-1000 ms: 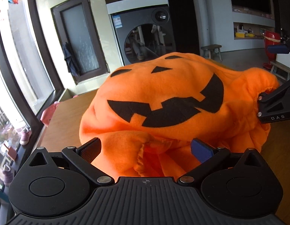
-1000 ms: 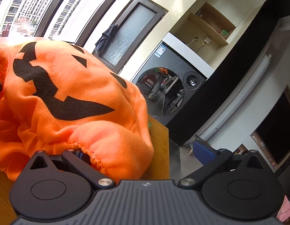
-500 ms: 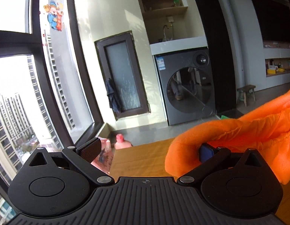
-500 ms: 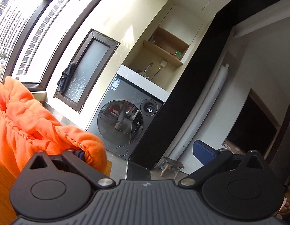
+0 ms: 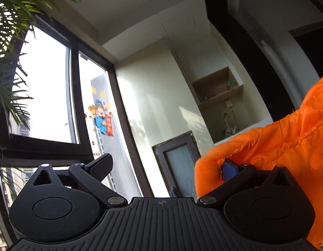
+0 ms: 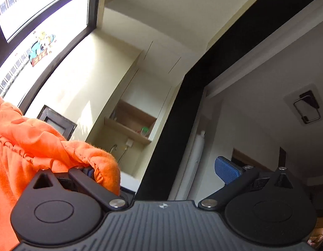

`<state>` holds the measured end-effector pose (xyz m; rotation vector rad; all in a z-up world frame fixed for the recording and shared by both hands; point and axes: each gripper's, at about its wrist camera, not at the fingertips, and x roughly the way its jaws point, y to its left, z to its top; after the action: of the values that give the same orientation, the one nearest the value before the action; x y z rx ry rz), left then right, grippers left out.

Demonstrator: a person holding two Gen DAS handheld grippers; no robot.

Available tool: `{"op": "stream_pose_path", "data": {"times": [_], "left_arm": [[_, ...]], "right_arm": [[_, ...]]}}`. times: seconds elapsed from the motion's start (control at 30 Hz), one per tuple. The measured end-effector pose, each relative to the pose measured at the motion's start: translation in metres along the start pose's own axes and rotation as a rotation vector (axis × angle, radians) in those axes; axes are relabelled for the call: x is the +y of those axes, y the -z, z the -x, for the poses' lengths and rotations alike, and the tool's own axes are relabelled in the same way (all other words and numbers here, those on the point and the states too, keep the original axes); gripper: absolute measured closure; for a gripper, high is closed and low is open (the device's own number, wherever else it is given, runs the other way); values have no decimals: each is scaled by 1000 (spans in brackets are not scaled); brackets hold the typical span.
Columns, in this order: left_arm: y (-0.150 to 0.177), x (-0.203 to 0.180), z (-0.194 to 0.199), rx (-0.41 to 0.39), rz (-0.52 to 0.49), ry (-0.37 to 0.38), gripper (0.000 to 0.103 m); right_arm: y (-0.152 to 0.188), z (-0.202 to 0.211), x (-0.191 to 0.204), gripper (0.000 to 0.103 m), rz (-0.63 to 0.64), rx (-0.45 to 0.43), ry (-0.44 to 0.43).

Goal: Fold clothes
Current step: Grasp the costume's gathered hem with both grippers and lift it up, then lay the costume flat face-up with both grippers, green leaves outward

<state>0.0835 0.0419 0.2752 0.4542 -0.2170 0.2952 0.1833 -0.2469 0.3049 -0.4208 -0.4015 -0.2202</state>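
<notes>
Both views tilt up toward the wall, so the one carrying surface we can see is a wooden shelf (image 5: 222, 94) set in a wall niche. It lies far ahead of the left tongs (image 5: 165, 167), above them and to their right. A green container (image 5: 231, 81) stands near its right end; other small things on it are too blurred to name. From the right tongs (image 6: 158, 171), the same shelf (image 6: 128, 130) lies ahead and slightly left, with the container (image 6: 145, 129) upright at its right end.

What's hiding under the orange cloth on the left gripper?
A blue finger pad peeks out from under the orange cloth, which drapes over that finger of the left gripper. The cloth covers the rest of the pad. The other finger is bare.
</notes>
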Motion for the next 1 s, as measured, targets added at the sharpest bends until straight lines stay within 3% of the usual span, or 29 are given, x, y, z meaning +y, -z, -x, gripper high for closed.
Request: {"op": "stream_pose_path", "data": {"times": [0.07, 0.13, 0.27, 0.33, 0.43, 0.6, 0.73, 0.8, 0.9, 1.0], "left_arm": [[14, 0, 32, 31, -9, 72, 0], [42, -6, 58, 125, -24, 156, 0], [143, -33, 90, 480, -54, 423, 0], [180, -42, 100, 613, -64, 567, 0], [232, -54, 114, 799, -77, 781, 0], [234, -33, 107, 777, 128, 958, 0], [226, -15, 96, 713, 322, 1071, 0], [214, -10, 79, 641, 429, 1048, 0], [200, -16, 50, 568, 553, 946, 0], [208, -38, 24, 605, 612, 858, 0]], "right_arm": [[10, 34, -7, 0, 3, 34, -73], [31, 69, -7, 0, 19, 134, -192], [112, 138, 22, 0, 82, 480, -488], [161, 168, 45, 0, 112, 669, -602], [192, 197, 63, 0, 157, 787, -688], [177, 190, 37, 0, -19, 861, -790], [159, 184, 17, 0, -150, 826, -871], [146, 172, 12, 0, -245, 780, -894], [132, 144, 15, 0, -416, 740, -885], [143, 114, 32, 0, -585, 747, -819]]}}
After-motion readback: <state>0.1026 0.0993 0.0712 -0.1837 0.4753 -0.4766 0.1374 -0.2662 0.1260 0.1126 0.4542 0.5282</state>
